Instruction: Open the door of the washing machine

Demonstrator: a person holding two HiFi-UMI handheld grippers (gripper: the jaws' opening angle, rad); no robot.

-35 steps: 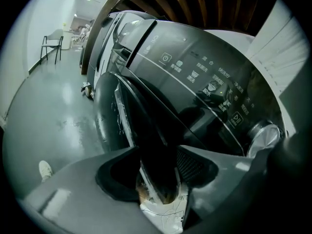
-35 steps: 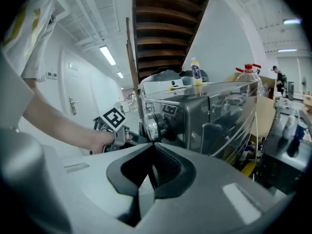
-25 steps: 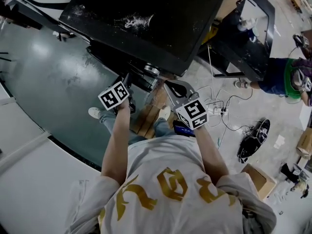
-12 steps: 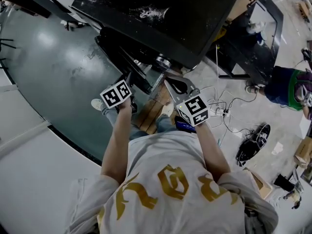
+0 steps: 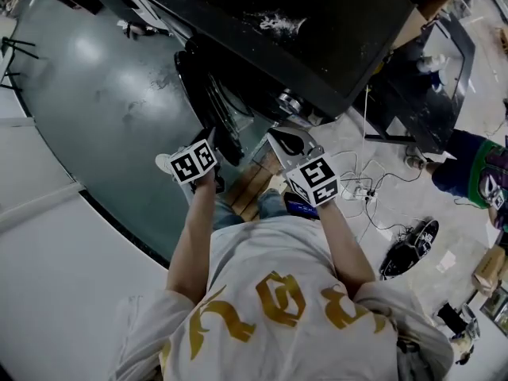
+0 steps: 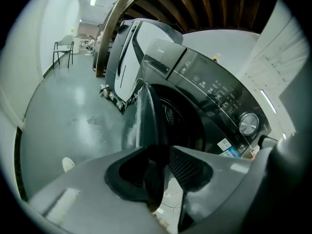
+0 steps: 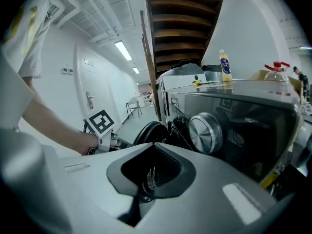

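The black front-loading washing machine (image 5: 302, 22) stands ahead of me, and its round door (image 5: 208, 94) is swung out from the front. In the left gripper view the door (image 6: 142, 112) shows edge-on and runs straight into my left gripper (image 6: 157, 177), which is shut on its rim. Behind it the dark drum opening (image 6: 183, 123) is exposed. My left gripper (image 5: 210, 143) sits at the door's near edge. My right gripper (image 5: 287, 143) hovers shut and holding nothing below the silver knob (image 7: 205, 133), apart from the machine (image 7: 234, 116).
A wooden pallet (image 5: 250, 185) lies under the machine by my feet. Cables and a power strip (image 5: 357, 187) trail on the floor to the right, near a person in green (image 5: 476, 165). Bottles (image 7: 224, 65) stand on the lid. A white appliance (image 6: 139, 48) and a chair (image 6: 63, 50) lie beyond.
The door has swung farther out from the machine's front, with my left gripper staying on its rim and drawing back toward me. The right gripper has barely moved.
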